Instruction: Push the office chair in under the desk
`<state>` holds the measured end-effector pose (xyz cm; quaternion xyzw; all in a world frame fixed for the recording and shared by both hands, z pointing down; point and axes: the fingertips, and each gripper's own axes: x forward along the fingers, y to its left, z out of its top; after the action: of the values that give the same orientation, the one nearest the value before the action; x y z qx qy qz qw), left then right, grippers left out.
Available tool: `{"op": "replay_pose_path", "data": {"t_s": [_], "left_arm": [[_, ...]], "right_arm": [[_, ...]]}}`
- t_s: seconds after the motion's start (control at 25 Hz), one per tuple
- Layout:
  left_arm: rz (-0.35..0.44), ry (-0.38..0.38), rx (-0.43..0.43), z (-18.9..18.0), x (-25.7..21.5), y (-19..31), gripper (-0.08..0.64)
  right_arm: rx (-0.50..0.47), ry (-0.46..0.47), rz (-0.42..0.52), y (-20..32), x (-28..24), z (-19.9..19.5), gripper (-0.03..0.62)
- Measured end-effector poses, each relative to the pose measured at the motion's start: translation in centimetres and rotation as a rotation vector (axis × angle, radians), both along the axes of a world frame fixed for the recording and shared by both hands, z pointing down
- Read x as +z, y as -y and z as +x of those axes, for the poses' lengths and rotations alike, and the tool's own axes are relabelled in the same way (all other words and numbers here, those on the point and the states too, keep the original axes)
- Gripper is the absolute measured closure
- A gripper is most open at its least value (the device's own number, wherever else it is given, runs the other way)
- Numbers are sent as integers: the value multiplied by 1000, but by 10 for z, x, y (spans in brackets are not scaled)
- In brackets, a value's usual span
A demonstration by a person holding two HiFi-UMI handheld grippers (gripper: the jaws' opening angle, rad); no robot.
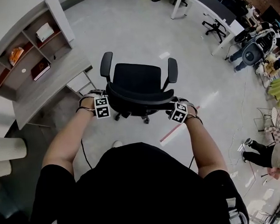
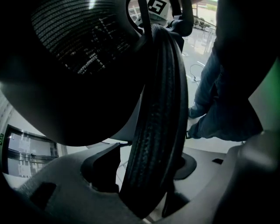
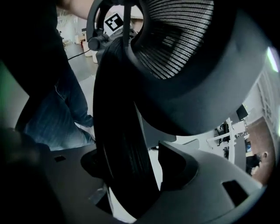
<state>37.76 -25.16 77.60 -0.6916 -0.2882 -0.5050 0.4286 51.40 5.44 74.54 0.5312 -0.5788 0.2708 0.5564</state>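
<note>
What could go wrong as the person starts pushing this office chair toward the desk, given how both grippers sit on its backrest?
1. The backrest rim stands between the jaws of the left gripper and right gripper, but gaps show beside the pads, so the hold may slip.
2. The office chair stands apart from the desk, not facing it; while turning, an armrest might strike the desk edge.

The black ribbed rim of the office chair's back (image 2: 159,105) stands mid-frame between the wide-apart grey jaws of my left gripper (image 2: 146,170). At the right are blue jeans (image 2: 210,100).
</note>
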Motion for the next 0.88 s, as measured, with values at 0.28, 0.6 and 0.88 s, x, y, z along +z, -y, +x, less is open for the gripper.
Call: {"op": "replay_pose_path", "data": {"t_s": [0.28,0.6,0.88], "left_arm": [[-21,-34,30,4,-4,-9,324],[-33,-19,37,3,-3,-9,345],[-19,-8,50,2,-3,-10,364]], "right_arm": [[-6,-3,27,0,-2,10,305],[-16,10,10,1,1,10,311],[-55,9,-37,-4,2,9,347]]}}
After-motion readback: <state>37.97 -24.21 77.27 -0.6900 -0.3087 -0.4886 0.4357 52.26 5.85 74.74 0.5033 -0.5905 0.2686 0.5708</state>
